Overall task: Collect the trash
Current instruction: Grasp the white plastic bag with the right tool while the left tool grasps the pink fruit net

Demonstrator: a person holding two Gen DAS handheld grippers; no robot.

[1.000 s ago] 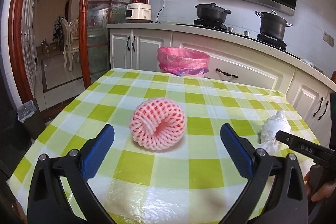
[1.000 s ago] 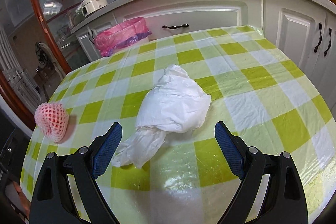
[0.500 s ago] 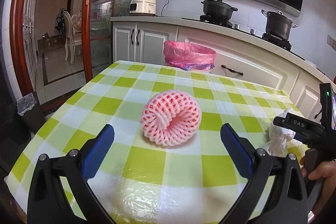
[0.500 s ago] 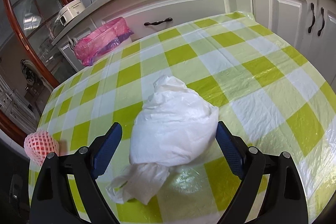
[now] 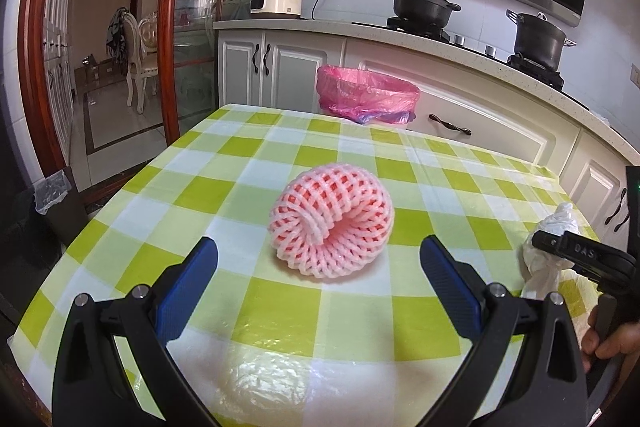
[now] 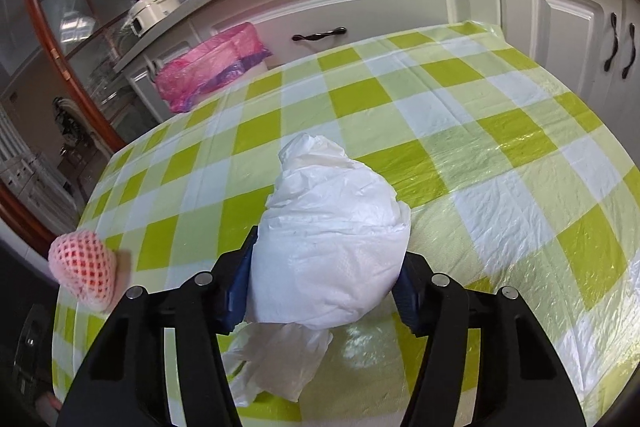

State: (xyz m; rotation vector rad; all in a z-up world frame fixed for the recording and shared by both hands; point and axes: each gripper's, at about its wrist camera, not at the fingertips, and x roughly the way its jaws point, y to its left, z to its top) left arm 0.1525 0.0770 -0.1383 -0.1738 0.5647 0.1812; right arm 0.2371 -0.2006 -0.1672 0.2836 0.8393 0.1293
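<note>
White bag clamped, foam net waiting

My right gripper (image 6: 322, 277) pinched the white plastic bag (image 6: 328, 247) on the checked table (image 6: 520, 211); my left gripper (image 5: 318, 277) gaped wide before the pink foam net (image 5: 332, 223), the pink-lined bin (image 5: 368, 99) standing beyond the table's far edge.

The table (image 5: 280, 155) wears a green-and-white checked cloth under clear plastic film that glints and wrinkles. A pink foam net (image 5: 331, 221) lies on it just ahead of the left fingers (image 5: 188, 285), centred between them. A white bag (image 6: 328, 247) rests on the cloth between the right fingers (image 6: 236, 283), its loose tail trailing back under them.
</note>
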